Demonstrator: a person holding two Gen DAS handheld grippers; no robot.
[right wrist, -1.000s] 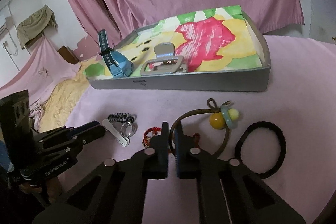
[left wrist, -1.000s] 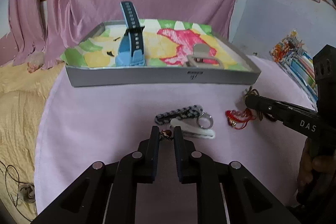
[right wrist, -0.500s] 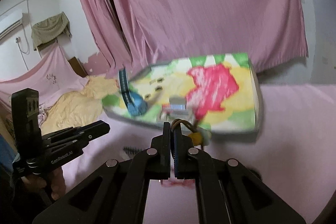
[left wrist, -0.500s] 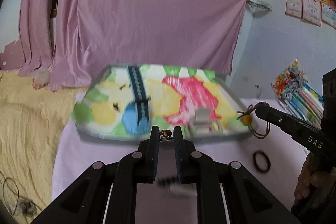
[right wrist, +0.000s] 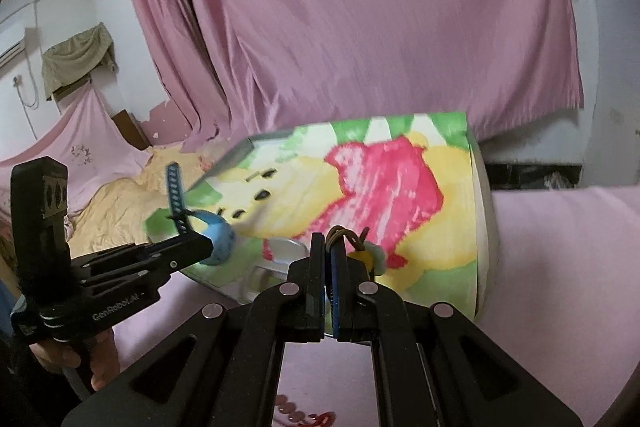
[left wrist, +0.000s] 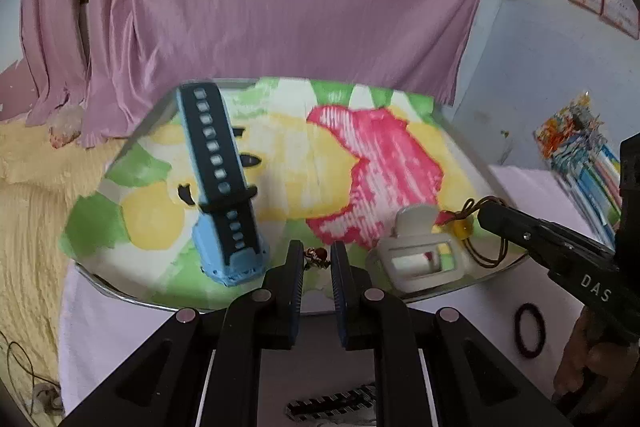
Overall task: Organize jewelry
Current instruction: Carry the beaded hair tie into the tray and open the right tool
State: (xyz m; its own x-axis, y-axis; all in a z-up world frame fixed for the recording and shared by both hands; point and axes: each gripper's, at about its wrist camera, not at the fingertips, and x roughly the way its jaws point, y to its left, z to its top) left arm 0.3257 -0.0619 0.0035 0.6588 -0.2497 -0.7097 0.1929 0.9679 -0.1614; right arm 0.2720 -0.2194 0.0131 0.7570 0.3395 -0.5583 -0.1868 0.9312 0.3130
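Observation:
The grey tray (left wrist: 120, 293) with a bright painted lining stands at the back of the pink table; it also shows in the right wrist view (right wrist: 482, 227). A blue watch (left wrist: 224, 195) and a white clip (left wrist: 420, 255) lie in it. My left gripper (left wrist: 317, 259) is shut on a small red-beaded charm (left wrist: 316, 255) above the tray's near rim. My right gripper (right wrist: 329, 247) is shut on a brown cord with a yellow bead (left wrist: 462, 227), held over the tray's right part near the clip.
A black hair tie (left wrist: 529, 331) lies on the pink cloth at the right. A black-and-white braided piece (left wrist: 332, 403) lies below my left gripper. A red bead bracelet (right wrist: 300, 415) lies near the front. Pink curtains hang behind; colourful packets (left wrist: 580, 147) sit far right.
Both grippers rose from the table with their pieces and moved forward to the tray. The charm and the cord now hang over the tray's front part.

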